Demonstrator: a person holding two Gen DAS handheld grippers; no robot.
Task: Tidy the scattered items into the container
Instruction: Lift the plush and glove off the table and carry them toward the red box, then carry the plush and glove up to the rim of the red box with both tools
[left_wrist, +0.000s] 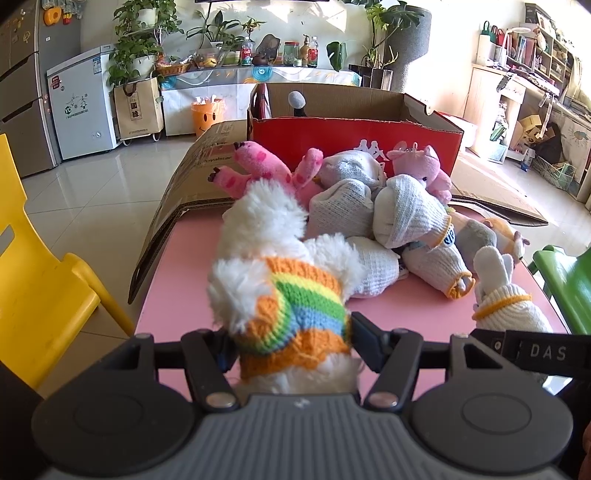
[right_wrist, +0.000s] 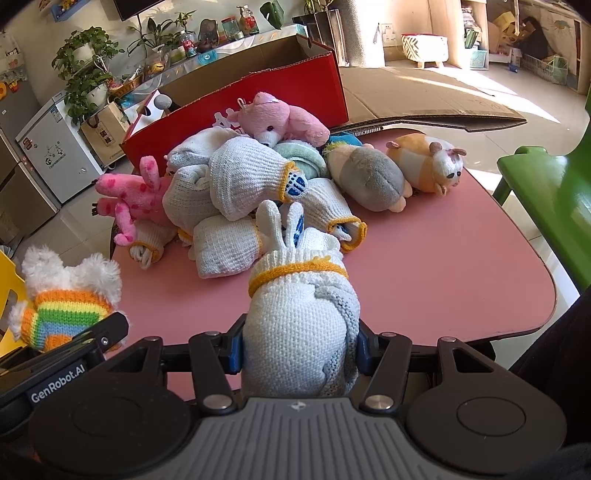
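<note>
My left claw (left_wrist: 291, 345) pinches a fluffy white plush dog in a rainbow knitted sweater (left_wrist: 284, 280); my right claw (right_wrist: 299, 350) squeezes a balled white knit glove with orange cuff (right_wrist: 301, 325). Beyond the pile, the open red cardboard box (left_wrist: 354, 138).

Both grippers clamped, angled down over the table.
Left gripper (left_wrist: 293, 350), black linkage with dark pads, was closed on a white fluffy plush toy in a rainbow-striped knitted sweater (left_wrist: 284, 291). Right gripper (right_wrist: 299, 350), blue pads, was closed on a rolled white knitted glove with an orange cuff (right_wrist: 299, 325). Left sat just beside right.
</note>
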